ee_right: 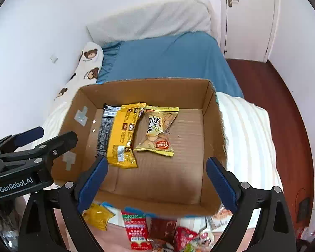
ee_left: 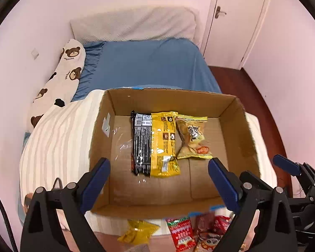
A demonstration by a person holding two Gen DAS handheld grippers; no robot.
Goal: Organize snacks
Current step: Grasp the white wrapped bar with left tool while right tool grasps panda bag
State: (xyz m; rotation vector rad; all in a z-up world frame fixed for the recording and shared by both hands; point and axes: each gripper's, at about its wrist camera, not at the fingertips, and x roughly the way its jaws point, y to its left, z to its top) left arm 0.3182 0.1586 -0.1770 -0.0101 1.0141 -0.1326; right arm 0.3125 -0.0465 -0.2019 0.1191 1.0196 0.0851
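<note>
Left gripper (ee_left: 158, 183) and right gripper (ee_right: 156, 181) spread wide, nothing held; cardboard box (ee_right: 140, 88) with three snack packets (ee_right: 124, 134) seen below, ahead of both.

Blue bedsheet (ee_left: 149, 67), bear-print pillow (ee_left: 61, 79), white door (ee_left: 235, 21), striped blanket (ee_left: 58, 138).

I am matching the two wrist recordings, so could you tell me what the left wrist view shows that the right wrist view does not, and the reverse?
Only the left wrist view shows the right gripper at its right edge, and clear film on the box floor.

Only the right wrist view shows the left gripper at its left edge, with its printed label.

Both show the cardboard box on striped bedding, holding a black packet, a yellow packet and a biscuit bag, with loose snacks in front of the box, plus the blue bed and door.
</note>
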